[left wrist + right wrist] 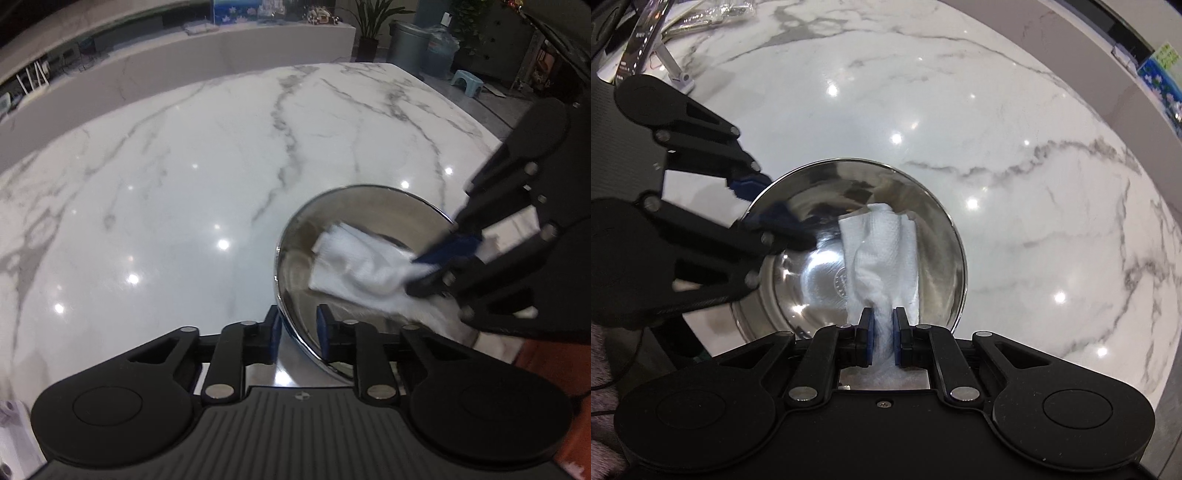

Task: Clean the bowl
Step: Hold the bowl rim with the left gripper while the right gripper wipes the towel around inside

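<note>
A shiny steel bowl (373, 208) (809, 273) stands on the white marble table (184, 177) (1015, 229). My left gripper (298, 332) (783, 212) is shut on the bowl's near rim, one finger inside the wall and one outside. A crumpled white paper towel (354, 262) (882, 243) lies inside the bowl against its wall. My right gripper (884, 332) (424, 269) points steeply down into the bowl and is shut on the towel's near end, which bunches between its blue pads.
A raised marble ledge (221, 51) runs along the table's far side, with a blue box (236, 9) on it. A tablet on a stand (646, 40) sits at the table's corner. Beyond the table edge are a grey bin (408, 48), plants and a small stool (467, 81).
</note>
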Available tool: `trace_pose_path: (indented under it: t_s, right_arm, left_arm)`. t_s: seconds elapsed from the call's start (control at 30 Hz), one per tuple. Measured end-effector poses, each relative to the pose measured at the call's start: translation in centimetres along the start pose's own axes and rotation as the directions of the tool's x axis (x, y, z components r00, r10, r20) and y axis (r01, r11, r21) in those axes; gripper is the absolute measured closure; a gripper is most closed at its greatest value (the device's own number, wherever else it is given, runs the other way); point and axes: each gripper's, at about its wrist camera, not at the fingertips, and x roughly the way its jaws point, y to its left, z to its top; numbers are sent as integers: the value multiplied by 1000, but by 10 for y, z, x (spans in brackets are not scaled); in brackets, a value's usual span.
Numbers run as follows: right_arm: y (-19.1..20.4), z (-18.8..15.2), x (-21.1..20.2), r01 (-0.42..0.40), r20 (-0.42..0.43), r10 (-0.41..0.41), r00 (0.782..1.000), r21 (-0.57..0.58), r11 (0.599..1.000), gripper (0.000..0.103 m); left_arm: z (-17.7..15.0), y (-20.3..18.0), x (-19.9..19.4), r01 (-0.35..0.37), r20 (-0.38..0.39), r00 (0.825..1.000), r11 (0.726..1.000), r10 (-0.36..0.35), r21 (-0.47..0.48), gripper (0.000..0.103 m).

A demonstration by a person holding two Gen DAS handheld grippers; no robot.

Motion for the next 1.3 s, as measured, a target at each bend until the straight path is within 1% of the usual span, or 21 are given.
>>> trace_pose_path:
  t_s: [0.1,0.23,0.3,0.37,0.4,0.5,0.6,0.63,0.73,0.77,0.83,0.87,0.9,0.93,1.03,1.1,1.17,1.23,1.3]
  right_arm:
    - [1,-2,0,-77,6,77,997,36,996,95]
    - [0,-3,-1,-210,31,208,978,82,974,94]
    - [0,-3,0,-239,24,238,971,83,967,94]
    - [0,-2,2,-240,10,240,971,81,967,94]
    - [-1,-2,2,-237,3,237,971,78,968,94]
    - [1,1,4,-194,-22,195,981,46,980,94]
    - [9,4,2,-55,-36,54,998,-38,998,95]
    - [11,5,2,-9,-31,7,999,-61,998,95]
    - [17,7,1,77,-20,-80,997,-101,992,95]
    - [18,7,1,85,-19,-88,996,-105,991,95]
    - [18,6,1,82,-16,-84,996,-104,991,95]
    - [17,5,0,77,-15,-79,997,-98,992,95]
    - [16,5,0,72,-13,-74,997,-91,993,95]
    - [13,4,-1,66,-11,-67,998,-79,995,95]
    - [9,3,-2,49,-6,-49,999,-52,997,95]
    - [8,3,-2,44,-4,-44,999,-46,998,95]
    - [9,3,-2,43,-2,-43,999,-44,998,95]
    - [9,3,-2,43,-4,-44,999,-46,998,95]
    - [7,2,-1,36,-7,-36,999,-40,999,95]
  left_arm:
    - [4,2,2,-6,5,1000,1000,6,-11,91]
    - [5,1,3,-9,10,1000,1000,9,-6,91]
    - [5,1,3,-10,11,1000,1000,10,-1,91]
    - [5,1,3,-10,13,1000,1000,10,5,91]
    - [5,1,3,-10,14,1000,1000,10,8,91]
    - [4,1,3,-11,14,1000,1000,11,15,91]
    - [4,0,3,-8,12,1000,1000,8,22,91]
    - [4,-1,3,-11,11,1000,1000,10,27,90]
    - [4,-3,3,-16,10,1000,999,15,34,90]
    - [4,-3,3,-15,9,1000,999,15,31,90]
    - [4,-3,3,-10,-9,1000,1000,10,22,86]
    - [2,-3,3,5,-27,1000,1000,-4,21,84]
    - [1,-3,3,13,-34,999,1000,-13,20,78]
    - [-1,-4,4,31,-50,998,999,-30,20,73]
    - [-5,-7,0,42,-48,998,998,-40,38,72]
    - [-6,-7,-2,44,-47,998,998,-42,43,72]
    - [-7,-8,-4,36,-36,999,998,-34,54,75]
    - [-5,-6,-4,28,-25,999,998,-27,48,83]
    - [-3,-6,-3,13,-18,1000,999,-12,49,86]
